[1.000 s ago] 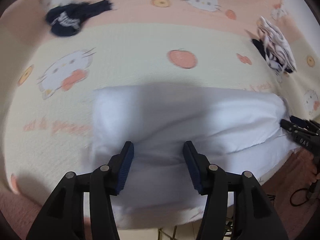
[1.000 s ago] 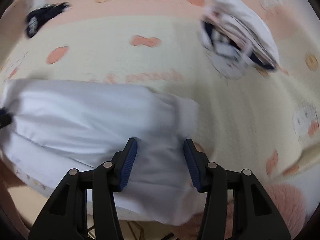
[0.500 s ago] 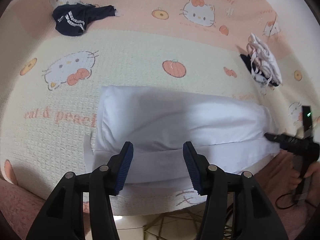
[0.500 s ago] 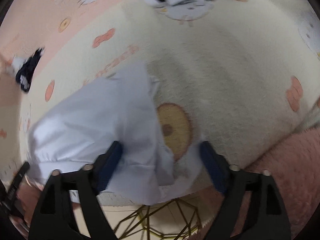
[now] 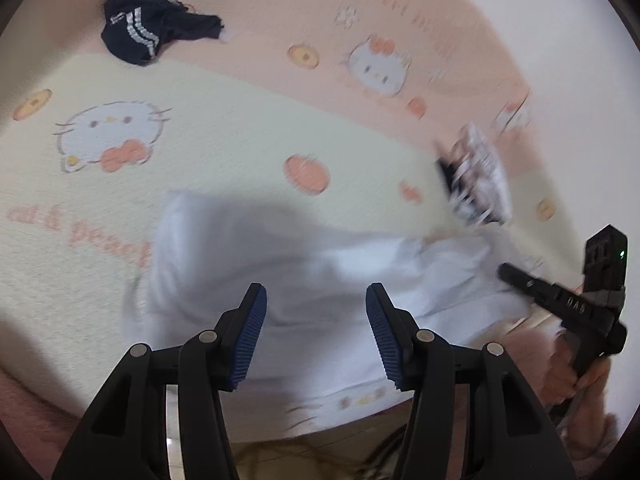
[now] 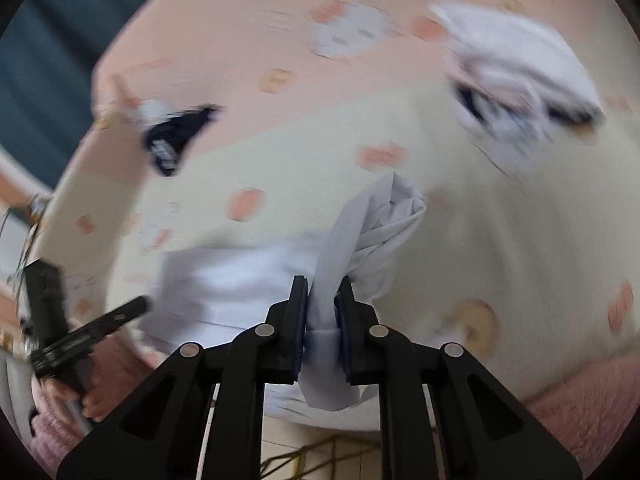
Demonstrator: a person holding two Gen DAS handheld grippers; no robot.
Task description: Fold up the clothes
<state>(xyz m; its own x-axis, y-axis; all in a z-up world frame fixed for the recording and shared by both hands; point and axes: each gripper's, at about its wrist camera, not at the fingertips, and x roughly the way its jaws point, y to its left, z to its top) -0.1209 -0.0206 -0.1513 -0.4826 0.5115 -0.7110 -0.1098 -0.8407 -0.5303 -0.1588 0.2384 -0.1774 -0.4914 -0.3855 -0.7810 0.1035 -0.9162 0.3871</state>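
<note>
Now pinched and lifted off the bed (image 6: 500, 240) by the closing right claw (image 6: 322, 320): one end of the white garment (image 6: 240, 280), mid-frame. Left claw (image 5: 316, 320) spread, empty, above it. Soft, light, limp; best gripped at corners.

Cartoon-cat blanket (image 5: 248, 148) under scattered clothes (image 5: 156, 38)

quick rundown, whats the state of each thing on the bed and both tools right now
white garment: partly folded, right end bunched and lifted off the blanket
right tool: closing, pads pinching the white garment
left tool: open, holding nothing, above the garment's near edge
dark striped garment: crumpled, unfolded, far side
white and dark clothes: loose pile, unfolded
blanket: spread flat
</note>
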